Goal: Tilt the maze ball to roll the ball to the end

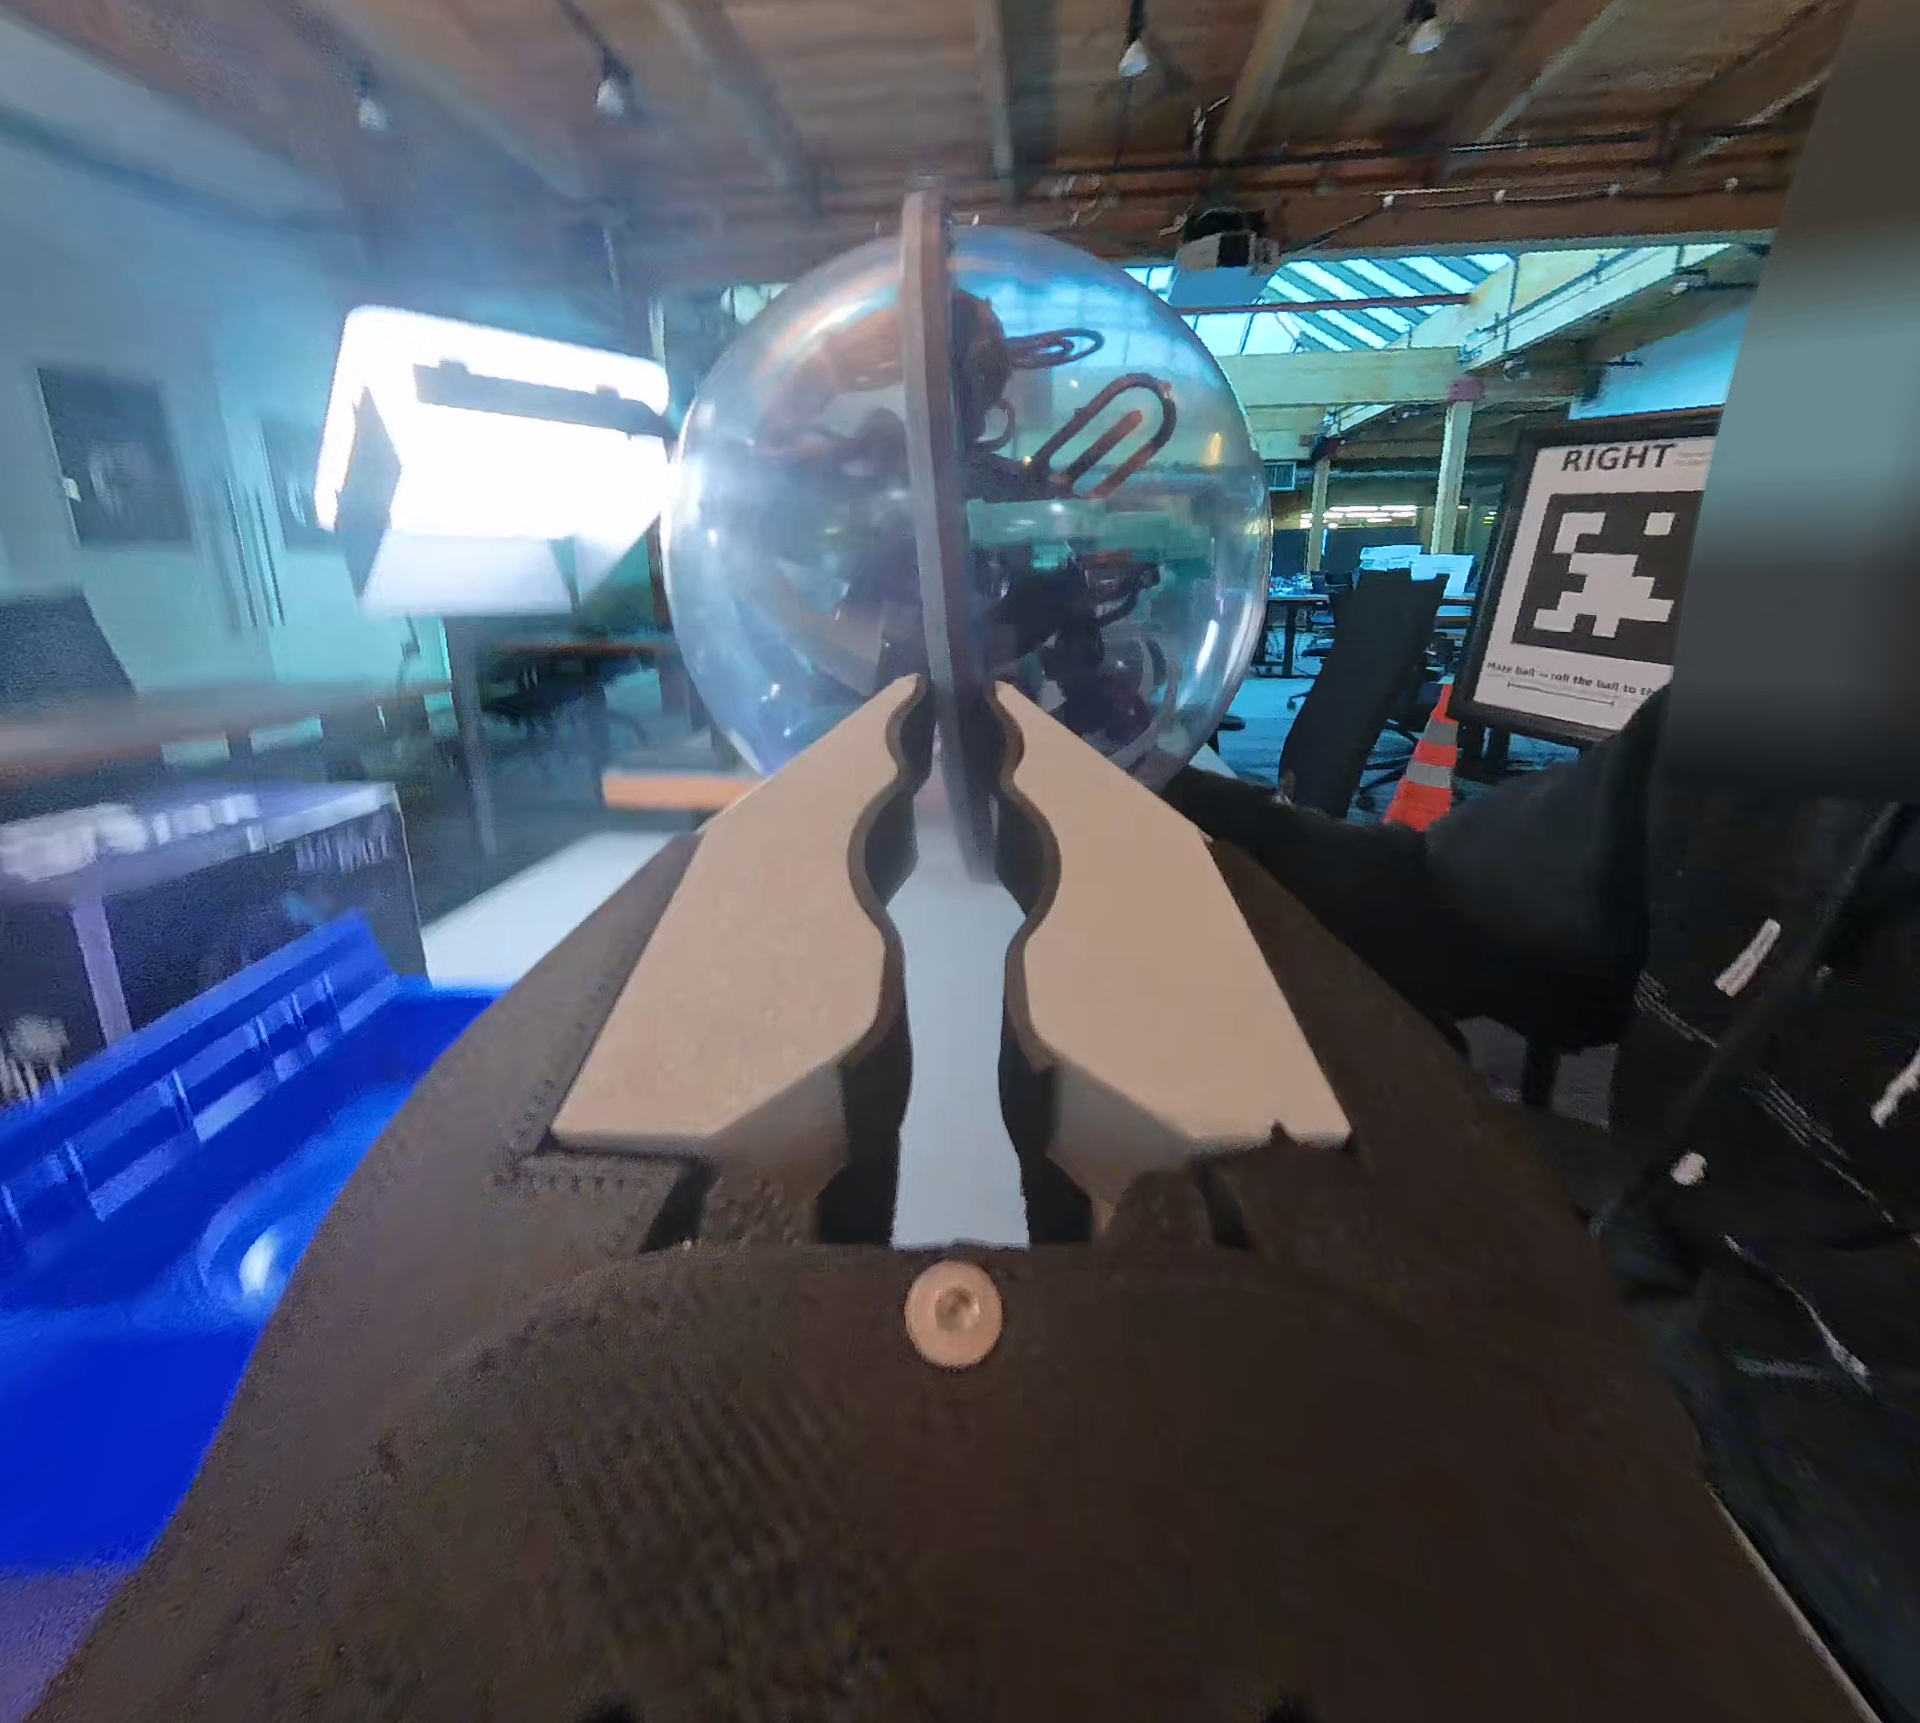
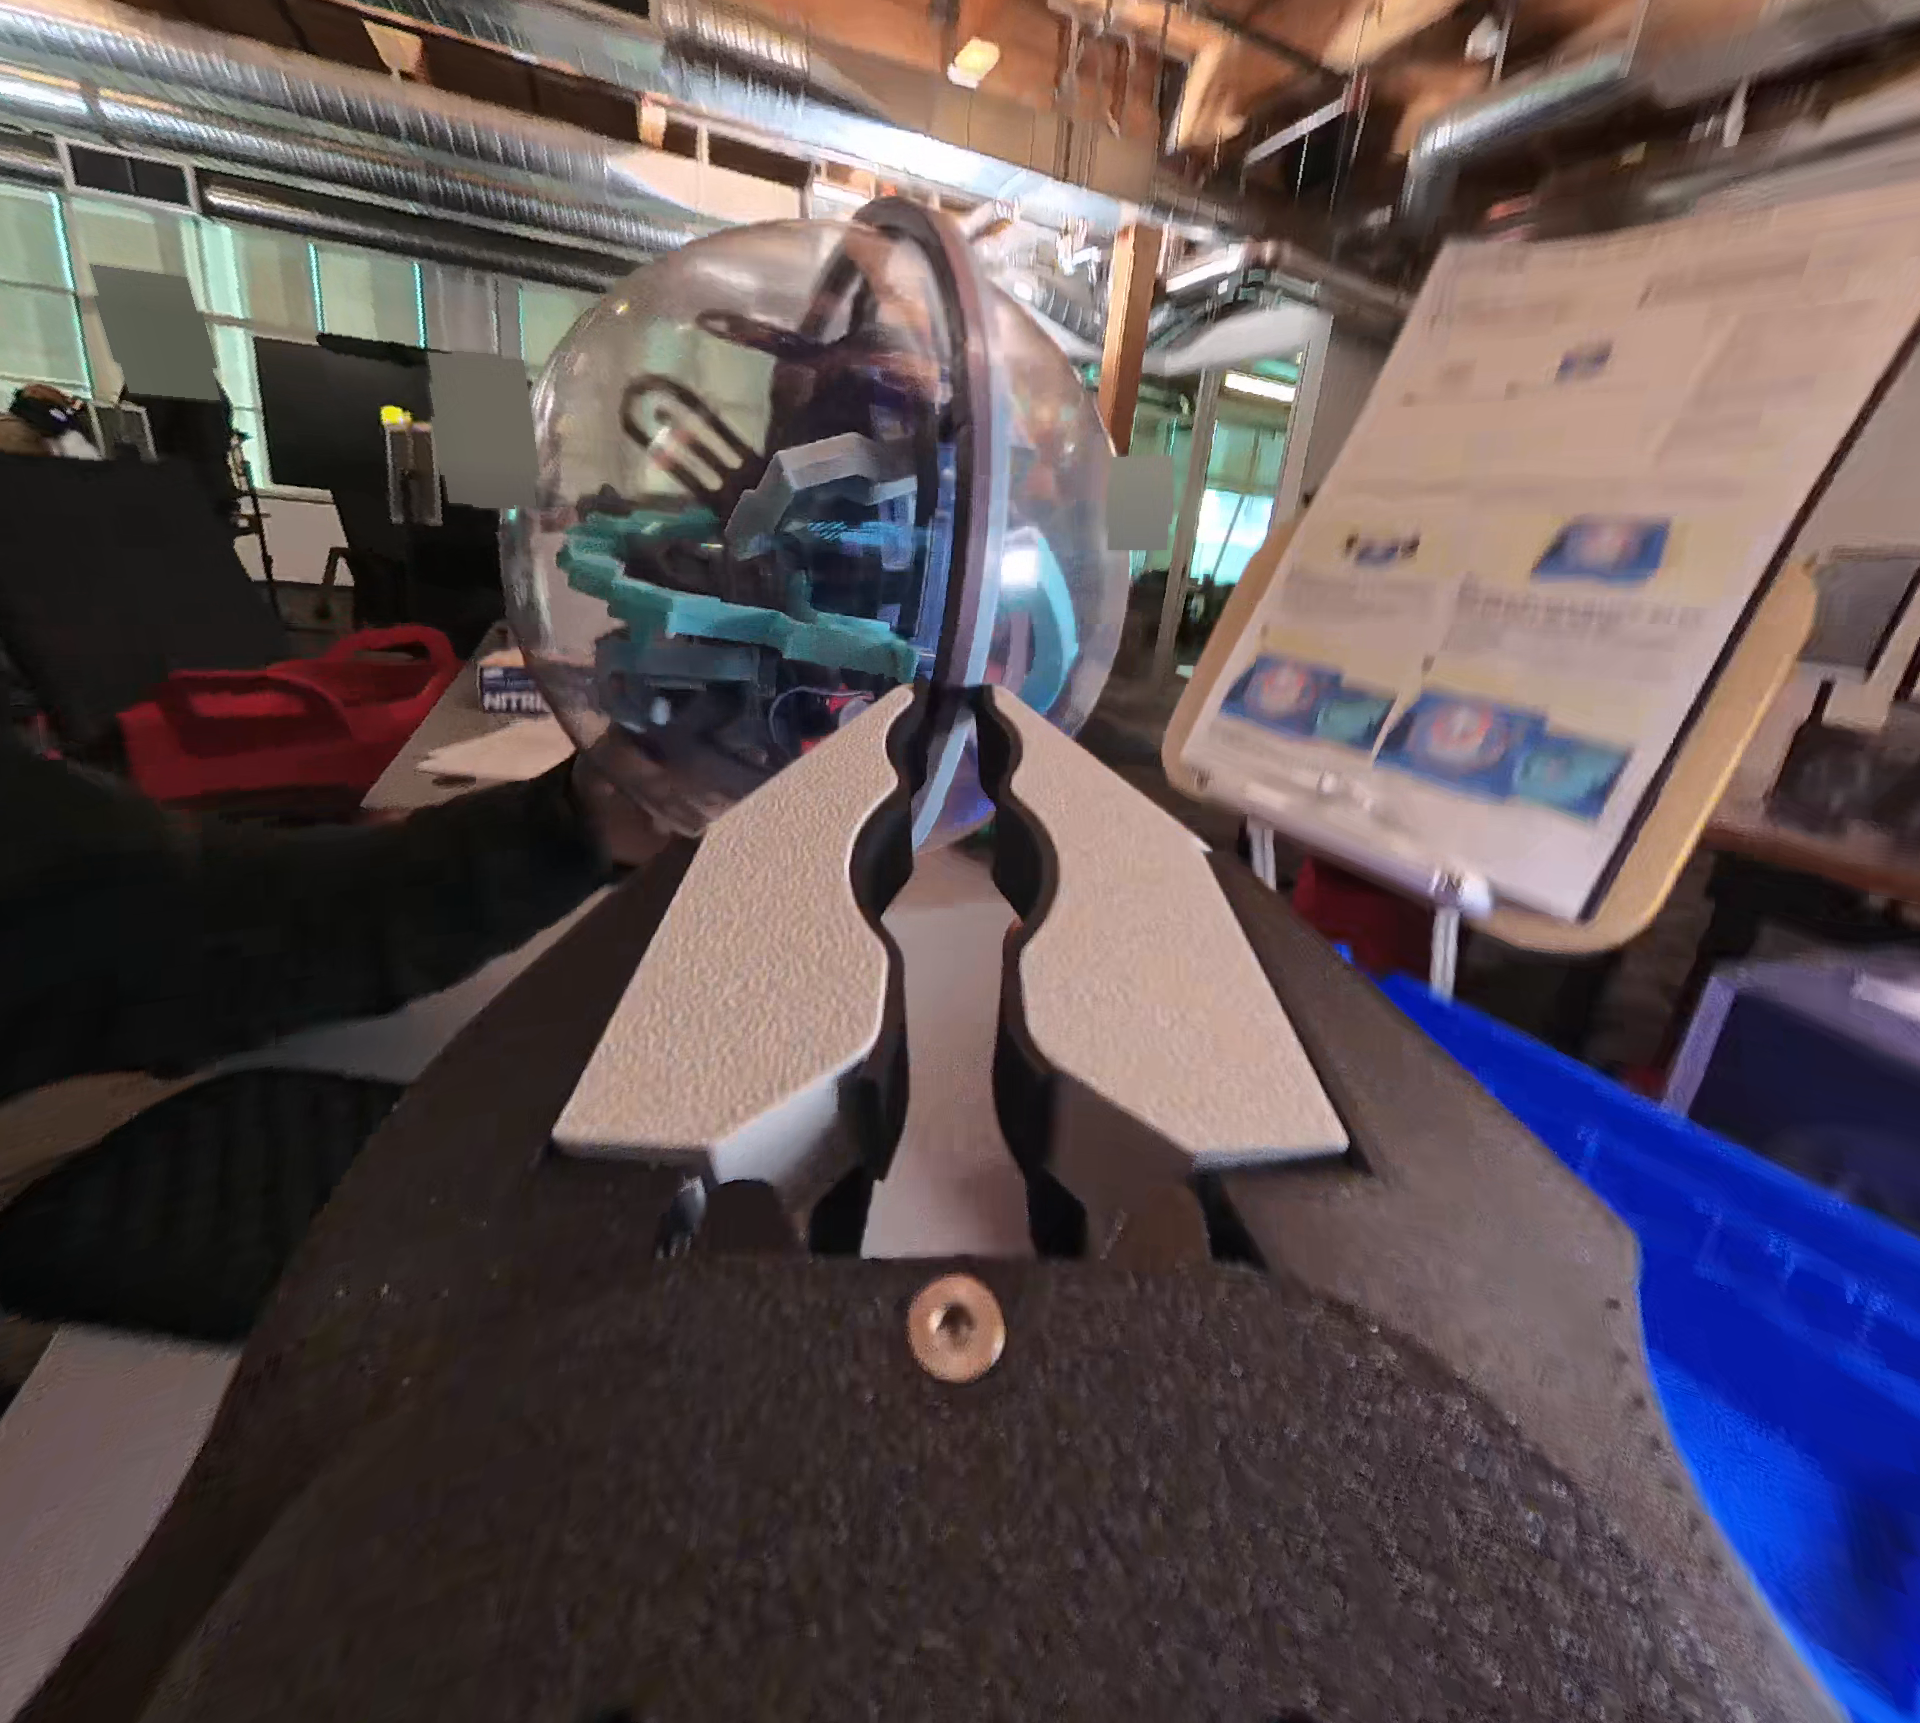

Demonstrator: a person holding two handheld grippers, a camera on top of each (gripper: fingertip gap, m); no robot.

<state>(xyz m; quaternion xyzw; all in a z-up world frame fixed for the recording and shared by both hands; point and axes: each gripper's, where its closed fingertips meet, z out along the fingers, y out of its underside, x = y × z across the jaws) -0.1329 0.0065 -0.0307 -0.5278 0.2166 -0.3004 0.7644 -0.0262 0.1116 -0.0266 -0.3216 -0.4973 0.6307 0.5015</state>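
Note:
The maze ball [image 1: 1081, 520] is a clear plastic sphere with coloured tracks inside and a dark flat rim [image 1: 930, 447] round its middle. It is held up in the air, above the table. My left gripper [image 1: 958, 702] is shut on the lower edge of that rim. In the right wrist view the maze ball [image 2: 727, 520] shows teal and grey tracks, and my right gripper [image 2: 948, 705] is shut on its rim [image 2: 961, 426] from the opposite side. I cannot make out the small ball inside. A dark sleeve [image 2: 260, 904] reaches in from the left.
Blue bins lie low on the left [image 1: 156, 1185] and low on the right [image 2: 1714, 1258]. A marker sign [image 1: 1590, 582] and an orange cone [image 1: 1429, 764] stand right. A tilted instruction board [image 2: 1538, 572] stands right, red containers [image 2: 281, 717] left. White table [image 1: 499, 915] below.

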